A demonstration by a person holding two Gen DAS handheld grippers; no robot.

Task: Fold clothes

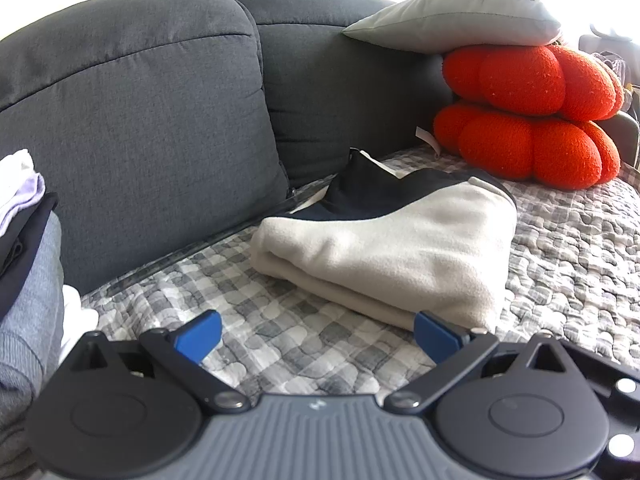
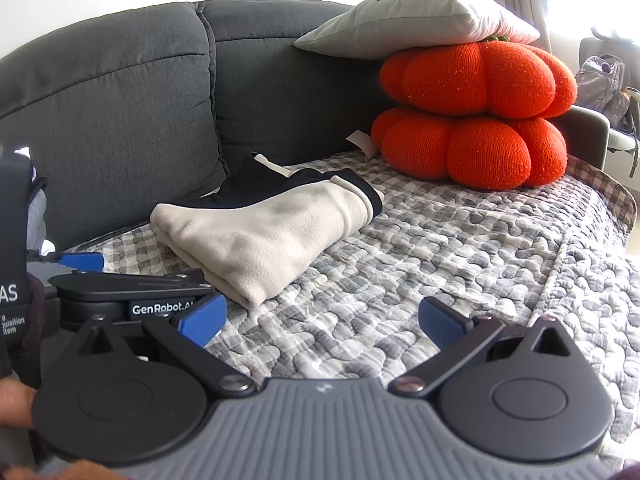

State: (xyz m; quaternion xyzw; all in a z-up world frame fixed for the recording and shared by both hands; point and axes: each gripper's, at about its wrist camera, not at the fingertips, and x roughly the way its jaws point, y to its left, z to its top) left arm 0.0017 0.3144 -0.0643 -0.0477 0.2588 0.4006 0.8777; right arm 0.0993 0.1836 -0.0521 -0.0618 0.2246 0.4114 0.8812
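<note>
A folded beige garment with dark navy trim (image 1: 384,244) (image 2: 264,232) lies on the checked quilt (image 1: 280,332) (image 2: 440,248) covering the sofa seat. My left gripper (image 1: 318,334) hovers open just in front of the garment's near folded edge, blue pads wide apart with nothing between them. My right gripper (image 2: 322,320) is also open and empty, over the quilt to the right of the garment. The right wrist view shows the left gripper (image 2: 132,276) from the side at lower left, beside the garment's near corner.
Two stacked orange pumpkin cushions (image 1: 532,108) (image 2: 476,112) with a grey pillow (image 1: 460,16) (image 2: 416,20) on top sit at the sofa's right end. A pile of clothes (image 1: 24,216) lies at far left. Dark grey back cushions (image 1: 152,112) stand behind. A backpack (image 2: 600,80) sits beyond the armrest.
</note>
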